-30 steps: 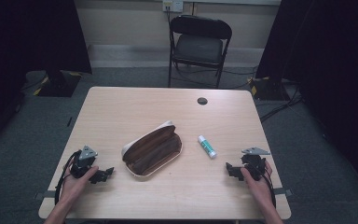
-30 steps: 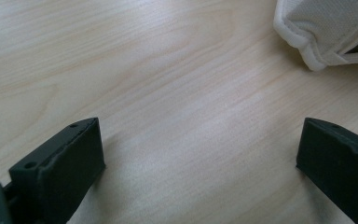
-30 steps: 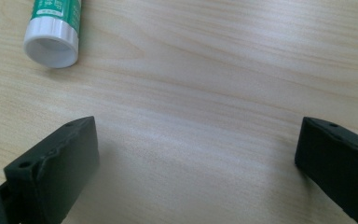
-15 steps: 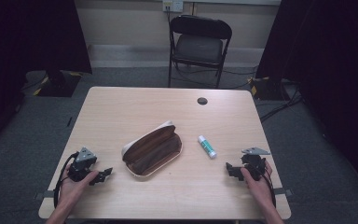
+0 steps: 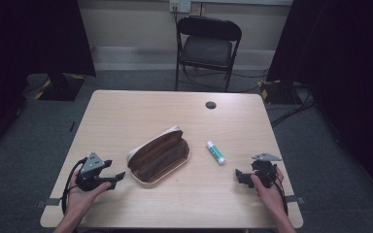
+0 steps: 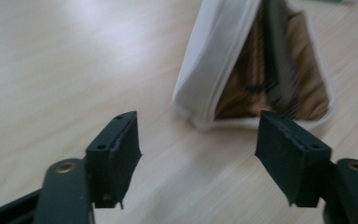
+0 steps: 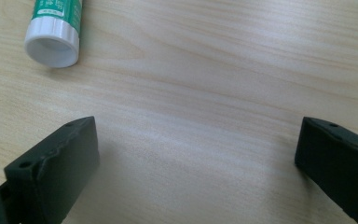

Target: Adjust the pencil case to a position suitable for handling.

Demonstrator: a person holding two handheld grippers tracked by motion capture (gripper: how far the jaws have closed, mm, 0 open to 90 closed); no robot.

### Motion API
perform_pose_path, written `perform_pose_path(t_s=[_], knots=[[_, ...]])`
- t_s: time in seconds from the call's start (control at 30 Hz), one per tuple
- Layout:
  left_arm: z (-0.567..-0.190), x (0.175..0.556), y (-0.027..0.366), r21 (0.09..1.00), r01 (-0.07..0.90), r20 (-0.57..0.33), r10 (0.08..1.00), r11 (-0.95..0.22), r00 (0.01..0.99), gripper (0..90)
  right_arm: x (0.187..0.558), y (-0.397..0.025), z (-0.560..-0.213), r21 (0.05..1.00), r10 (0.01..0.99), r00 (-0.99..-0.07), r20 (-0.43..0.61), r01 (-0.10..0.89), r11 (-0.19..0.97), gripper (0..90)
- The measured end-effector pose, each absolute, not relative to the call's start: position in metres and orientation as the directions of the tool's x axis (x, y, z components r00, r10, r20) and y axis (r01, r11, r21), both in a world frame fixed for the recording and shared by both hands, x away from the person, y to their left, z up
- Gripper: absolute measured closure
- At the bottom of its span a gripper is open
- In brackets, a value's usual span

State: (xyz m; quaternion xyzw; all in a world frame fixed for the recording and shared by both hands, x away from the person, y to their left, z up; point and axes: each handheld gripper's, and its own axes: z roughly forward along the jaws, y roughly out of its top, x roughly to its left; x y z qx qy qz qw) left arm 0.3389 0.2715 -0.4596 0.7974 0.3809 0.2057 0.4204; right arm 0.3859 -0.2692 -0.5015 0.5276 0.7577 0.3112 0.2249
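An open pouch (image 5: 158,155), white outside and brown inside, lies slantwise at the table's middle. A small green-and-white tube (image 5: 215,152) rests just to its right. My left gripper (image 5: 115,177) sits at the front left, open, its jaws pointing toward the pouch's near end (image 6: 256,88) with a short gap of bare wood between. My right gripper (image 5: 240,175) is at the front right, open with nothing between its jaws; the tube's white cap (image 7: 52,46) lies ahead and to the left of them.
The wooden table (image 5: 141,111) has a dark round spot (image 5: 211,105) near its far edge. A black folding chair (image 5: 205,48) stands behind the table. Cables run across the grey floor at the right.
My left gripper has shifted a little toward the pouch. The right gripper, the pouch and the tube have stayed put.
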Motion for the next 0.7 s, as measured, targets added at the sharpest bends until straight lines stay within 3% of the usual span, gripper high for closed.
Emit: perform_pose_path(t_s=[0.23, 0.5, 0.7], knots=[[-0.440, 0.337, 0.247, 0.858, 0.365, 0.023, 0.735, -0.362, 0.677, 28.3, 0.386, -0.269, -0.501, 0.709, 0.940, -0.342, -0.013, 0.660, 0.250, 0.0], [-0.416, 0.357, 0.220, 0.871, 0.264, 0.118, 0.698, -0.415, 0.707, 28.5, 0.386, -0.270, -0.501, 0.709, 0.938, -0.347, -0.014, 0.657, 0.254, 0.0], [-0.423, 0.367, 0.207, 0.871, 0.275, 0.130, 0.731, -0.407, 0.670, 31.9, 0.386, -0.270, -0.502, 0.710, 0.938, -0.347, -0.015, 0.657, 0.254, 0.0]])
